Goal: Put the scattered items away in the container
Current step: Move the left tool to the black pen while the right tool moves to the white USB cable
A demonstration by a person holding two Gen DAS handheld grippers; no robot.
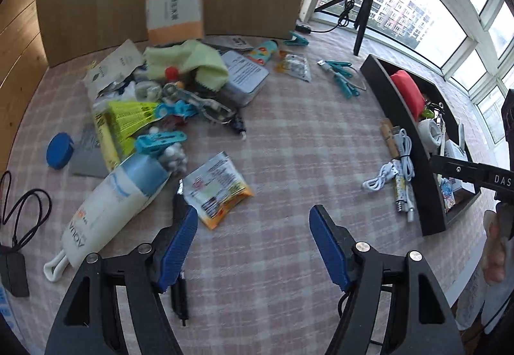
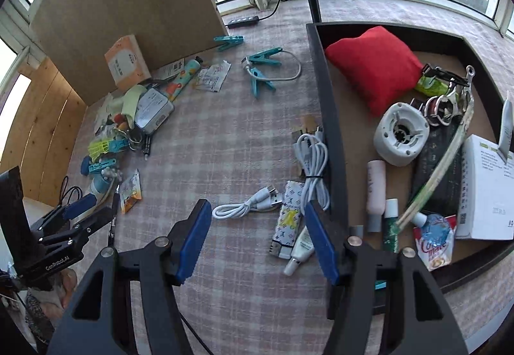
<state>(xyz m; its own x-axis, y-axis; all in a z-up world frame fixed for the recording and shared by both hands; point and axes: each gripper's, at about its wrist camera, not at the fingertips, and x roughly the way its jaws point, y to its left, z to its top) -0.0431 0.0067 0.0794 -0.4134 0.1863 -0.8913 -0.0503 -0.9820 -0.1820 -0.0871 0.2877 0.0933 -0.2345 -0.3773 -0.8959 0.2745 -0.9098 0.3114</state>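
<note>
Checked tablecloth, left to right. At far left we see a blue round lid and a black cord. Next a white AQUA tube lies tilted, its cap end against the main heap: yellow shuttlecock, blue clothespins, green cloth, grey tin, with an orange-and-white box standing against the wooden board behind. An orange snack packet lies just ahead of our left gripper; its jaws stand apart, nothing between them, and a black plug lead lies under its left finger.

Mid-table: teal clothespins on a white cable loop. A coiled white USB cable, a patterned lighter-like stick and a small white tube lie beside the container wall, right in front of our right gripper, jaws apart and empty.

The black tray container sits at right, already holding a red pouch, white round fan, pink tube, white carton.
</note>
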